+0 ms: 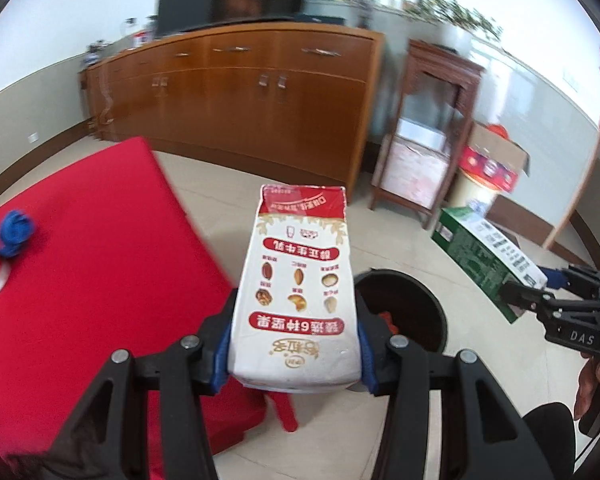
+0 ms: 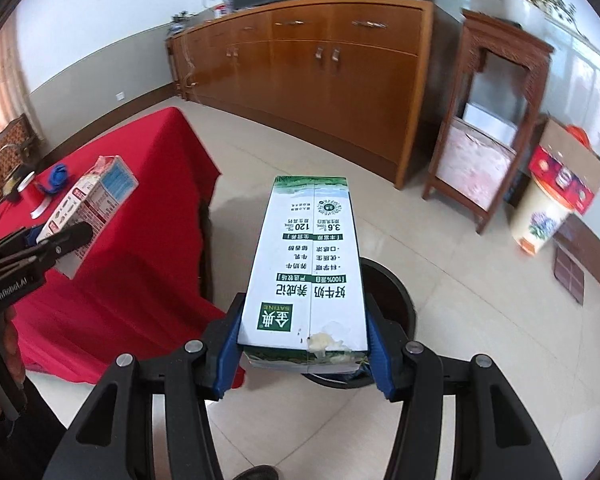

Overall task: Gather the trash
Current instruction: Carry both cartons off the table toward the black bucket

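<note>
My left gripper (image 1: 296, 356) is shut on a red-and-white nut-milk carton (image 1: 298, 292), held over the floor beside the red-clothed table (image 1: 80, 280). My right gripper (image 2: 306, 344) is shut on a green-and-white milk carton (image 2: 308, 264), held right above the dark round trash bin (image 2: 392, 292). The bin (image 1: 416, 312) also shows in the left wrist view, just right of the red carton, with something orange inside. The right gripper (image 1: 540, 300) with its green carton (image 1: 484, 256) shows at the right of the left wrist view. The left gripper (image 2: 60, 240) with its carton (image 2: 88, 208) shows at the left of the right wrist view.
A blue crumpled thing (image 1: 14, 232) and a red cup (image 2: 30, 196) lie on the table. A long wooden sideboard (image 1: 240, 92) stands along the back wall. A wooden stand (image 2: 488, 120), a cream bucket (image 2: 540, 220) and a cardboard box (image 2: 568, 168) are at the right.
</note>
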Motion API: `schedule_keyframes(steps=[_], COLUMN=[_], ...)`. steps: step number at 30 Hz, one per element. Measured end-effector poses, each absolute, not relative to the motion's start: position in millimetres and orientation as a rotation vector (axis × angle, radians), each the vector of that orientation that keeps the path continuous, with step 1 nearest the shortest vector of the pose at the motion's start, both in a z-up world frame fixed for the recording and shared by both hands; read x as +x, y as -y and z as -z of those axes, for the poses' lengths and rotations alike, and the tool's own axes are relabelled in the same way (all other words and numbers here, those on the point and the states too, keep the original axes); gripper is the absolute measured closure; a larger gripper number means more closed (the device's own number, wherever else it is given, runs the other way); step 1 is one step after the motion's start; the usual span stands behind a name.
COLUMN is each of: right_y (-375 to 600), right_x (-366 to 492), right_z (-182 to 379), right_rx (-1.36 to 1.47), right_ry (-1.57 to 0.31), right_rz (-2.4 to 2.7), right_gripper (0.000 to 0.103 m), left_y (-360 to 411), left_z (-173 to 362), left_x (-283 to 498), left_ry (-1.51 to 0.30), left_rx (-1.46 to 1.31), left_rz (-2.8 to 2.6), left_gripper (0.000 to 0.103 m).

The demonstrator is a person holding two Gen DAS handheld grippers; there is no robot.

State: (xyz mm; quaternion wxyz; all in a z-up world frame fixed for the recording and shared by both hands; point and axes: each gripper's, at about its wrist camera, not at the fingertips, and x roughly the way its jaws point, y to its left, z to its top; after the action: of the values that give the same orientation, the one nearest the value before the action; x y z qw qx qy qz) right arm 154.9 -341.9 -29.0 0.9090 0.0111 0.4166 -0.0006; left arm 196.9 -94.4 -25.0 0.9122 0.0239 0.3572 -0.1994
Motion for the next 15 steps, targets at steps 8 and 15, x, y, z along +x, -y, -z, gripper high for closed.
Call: schedule_keyframes(steps=[8,15], right_y=[394,425], right_x=[152,168], right_z=[56,88], right_rx=[0.073,0.059], right_ry=[-0.894,-0.961], right_rz=[0.035,-0.009], right_gripper=[0.047,0.047], left_y=[159,202], left_z=[49,85], left_x=[203,212], left_ry=[-0.794,-0.869], left_rx=[0.115,0.176], left_rz=[0.524,0.609], left_gripper=[0.052,0.052])
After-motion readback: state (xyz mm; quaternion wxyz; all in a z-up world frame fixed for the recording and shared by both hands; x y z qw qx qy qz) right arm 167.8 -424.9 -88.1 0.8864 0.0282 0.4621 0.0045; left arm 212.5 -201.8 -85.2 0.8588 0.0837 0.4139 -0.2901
